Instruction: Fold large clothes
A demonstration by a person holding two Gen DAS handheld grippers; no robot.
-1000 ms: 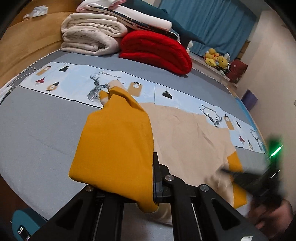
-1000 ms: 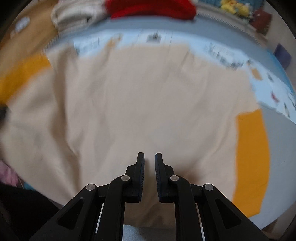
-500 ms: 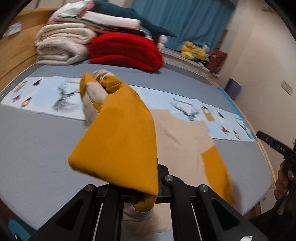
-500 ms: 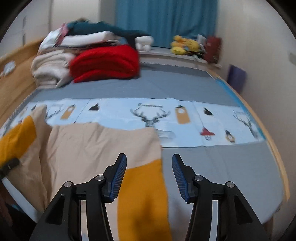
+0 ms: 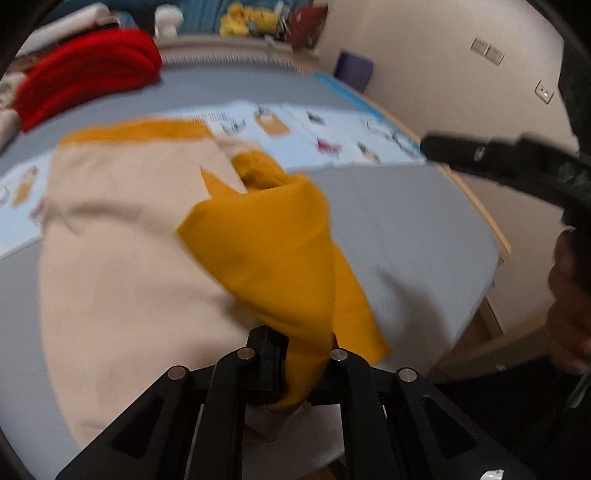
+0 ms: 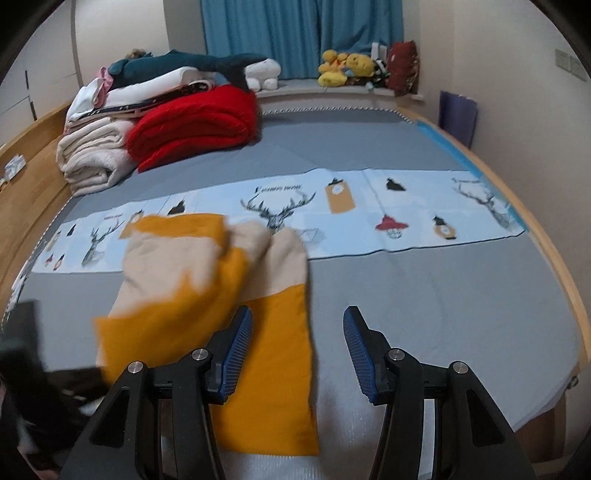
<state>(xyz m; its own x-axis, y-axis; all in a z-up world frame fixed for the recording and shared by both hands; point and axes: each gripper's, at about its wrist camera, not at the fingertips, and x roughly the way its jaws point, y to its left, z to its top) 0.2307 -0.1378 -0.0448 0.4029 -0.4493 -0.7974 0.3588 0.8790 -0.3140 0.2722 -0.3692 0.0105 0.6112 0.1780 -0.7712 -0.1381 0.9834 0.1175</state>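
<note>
Pinching mustard sleeve (image 5: 273, 251), left claw (image 5: 295, 354).

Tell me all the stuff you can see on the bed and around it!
Top: one, beige with mustard-yellow panels, partly folded on the bed's near side.
Bed sheet: one, grey.
Printed strip: one, light blue with deer pictures, across the bed's middle.
Red blanket: one, folded, far left.
Cream blanket: one, rolled, left of the red one.
Folded linens: a pile, white and teal, above the blankets.
Plush toys: several, yellow, on the window ledge.
Curtain: blue, behind.
Left gripper: fingers shut on the top's mustard part.
Right gripper: blue-padded fingers, open, empty.
</note>
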